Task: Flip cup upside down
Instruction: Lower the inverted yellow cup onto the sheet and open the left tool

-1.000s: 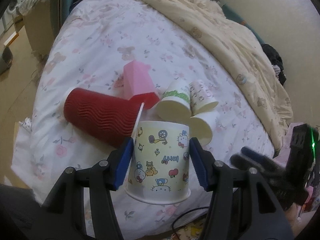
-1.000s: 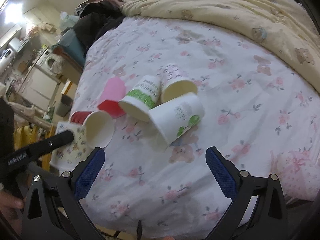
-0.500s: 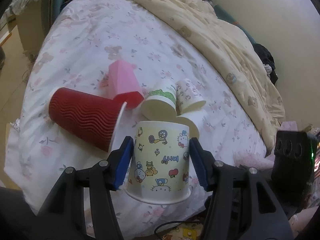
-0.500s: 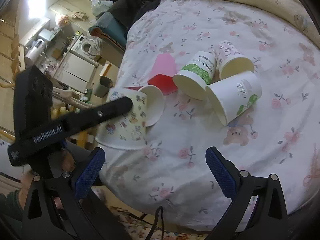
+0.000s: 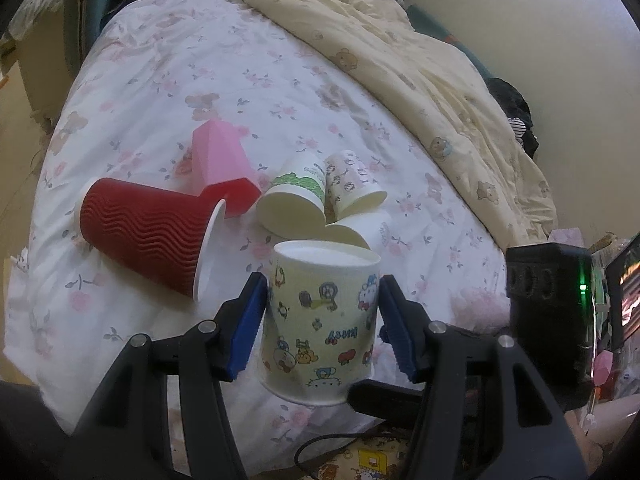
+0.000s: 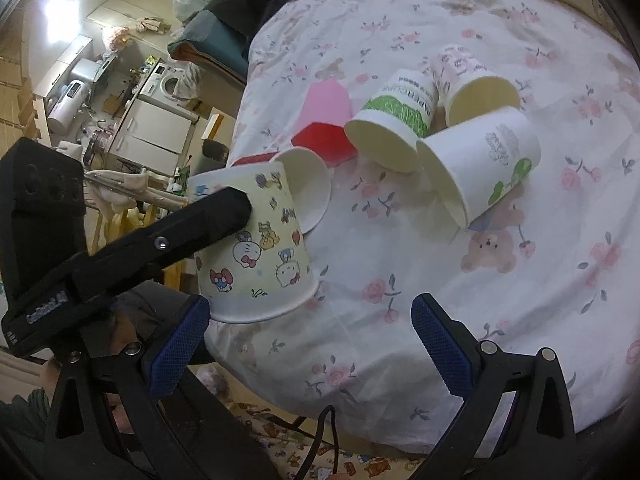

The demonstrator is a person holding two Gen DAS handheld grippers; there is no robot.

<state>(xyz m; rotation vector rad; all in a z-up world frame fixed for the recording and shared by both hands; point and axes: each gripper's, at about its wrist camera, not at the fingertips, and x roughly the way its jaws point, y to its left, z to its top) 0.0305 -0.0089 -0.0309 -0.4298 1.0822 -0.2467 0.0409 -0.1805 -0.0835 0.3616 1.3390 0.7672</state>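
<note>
My left gripper is shut on a cartoon-print paper cup. The cup is upside down, flat base up and wide rim down, near the front edge of the bed. In the right wrist view the same cup shows at the left with the left gripper's black finger across its side; its rim sits at or just above the sheet. My right gripper is open and empty, low over the bed's front edge, to the right of the cup.
Several cups lie on their sides behind it: a red ribbed cup, a pink cup, a green-banded cup, a patterned cup and a white cup. A cream quilt covers the bed's far right.
The left gripper has tilted and lowered the cup toward the bed's front edge. The right gripper has swung closer, so the cup looms larger in its view.
</note>
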